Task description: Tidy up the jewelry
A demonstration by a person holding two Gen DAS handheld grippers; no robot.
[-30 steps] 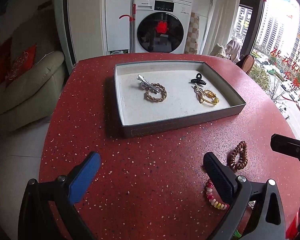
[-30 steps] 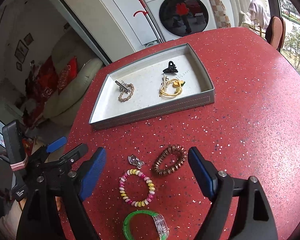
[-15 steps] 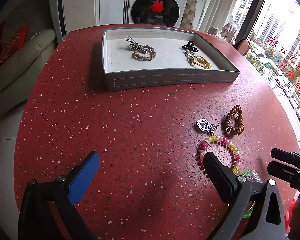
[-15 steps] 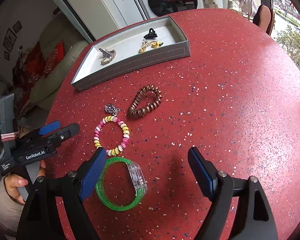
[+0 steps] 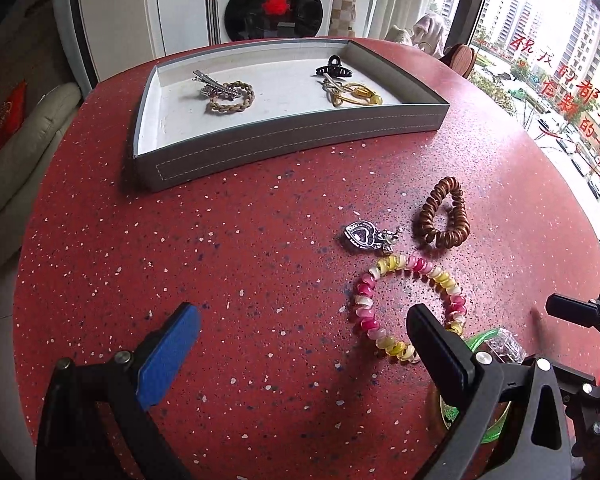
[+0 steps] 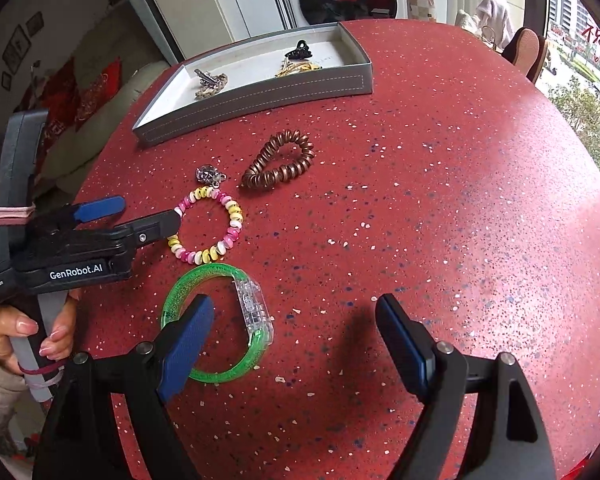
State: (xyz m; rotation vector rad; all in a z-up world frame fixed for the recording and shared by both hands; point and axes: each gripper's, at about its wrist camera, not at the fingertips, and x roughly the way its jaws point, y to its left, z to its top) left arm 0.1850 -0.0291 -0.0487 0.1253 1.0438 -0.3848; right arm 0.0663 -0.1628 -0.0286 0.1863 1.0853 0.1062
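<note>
**Both tongs spread wide over the loose jewelry**

I take the grey tray (image 5: pixel 284 140) at the far side of the red speckled counter (image 5: pixel 228 248) as my landmark. Inside it, at its left, a silver clip lies on a braided beige bracelet (image 5: pixel 231 98); at its right sit a black claw clip (image 5: pixel 332 69) and a gold piece (image 5: pixel 354 94) just in front of it.

My left tongs (image 5: pixel 302 342) hang spread and empty, nearer to me than the tray's front wall and well apart from it, with only bare counter between the pads. My left hand (image 6: pixel 20 332) grips their handle (seen from the right wrist camera).

Right of that, still on my side of the tray, four loose pieces lie on the counter: a silver heart charm (image 5: pixel 366 236), the brown spiral hair tie (image 5: pixel 444 220) just beside it, the pink-and-yellow bead bracelet (image 5: pixel 408 304) nearer to me, touching or almost touching the charm, and the green bangle (image 6: pixel 220 322) with its clear block, nearest of all.

My right tongs (image 6: pixel 294 328) are also released, empty. Their left pad overlaps the green bangle's ring in the right wrist view; I cannot tell whether it touches. The right pad is over bare counter.
</note>
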